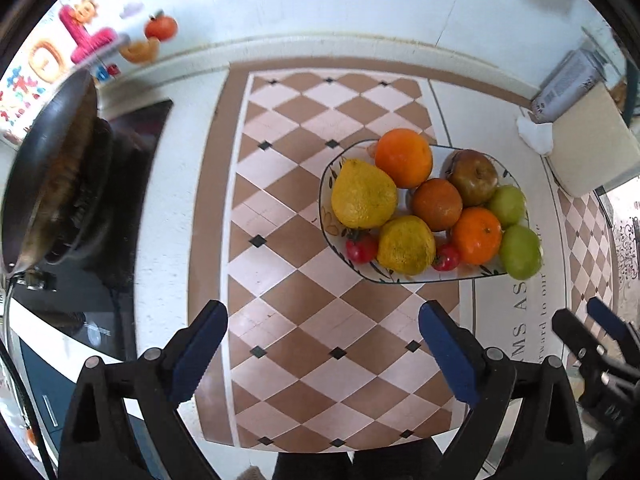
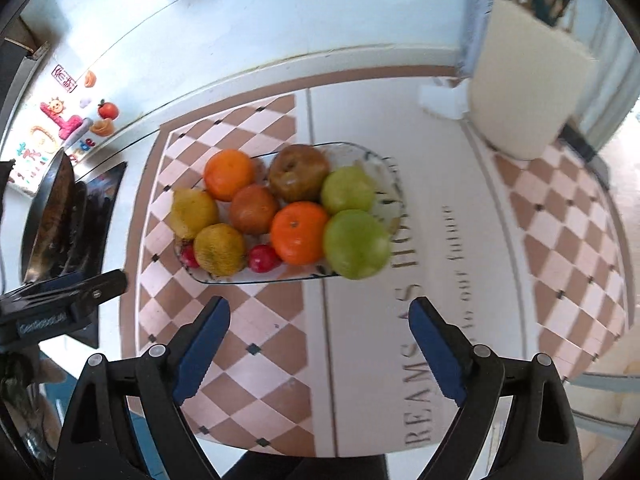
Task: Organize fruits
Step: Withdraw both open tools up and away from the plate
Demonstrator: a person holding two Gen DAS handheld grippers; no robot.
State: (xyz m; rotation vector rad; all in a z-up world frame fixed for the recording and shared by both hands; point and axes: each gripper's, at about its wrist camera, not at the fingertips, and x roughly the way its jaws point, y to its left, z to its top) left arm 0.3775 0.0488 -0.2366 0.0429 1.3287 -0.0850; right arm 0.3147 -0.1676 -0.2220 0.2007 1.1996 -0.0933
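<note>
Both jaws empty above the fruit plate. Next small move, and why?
Probably lift both clear and stop. Every fruit in view already sits on the plate, and the left gripper and right gripper are open with nothing between them. The green apple overhangs the rim, so nudging it inward is the only likely touch-up.

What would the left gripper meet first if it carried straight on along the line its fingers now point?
Probably the checkered mat. The left gripper is open and empty, pointing steeply down at bare mat. The fruit plate lies further ahead, off that line, though depth is hard to judge in a fisheye view.
</note>
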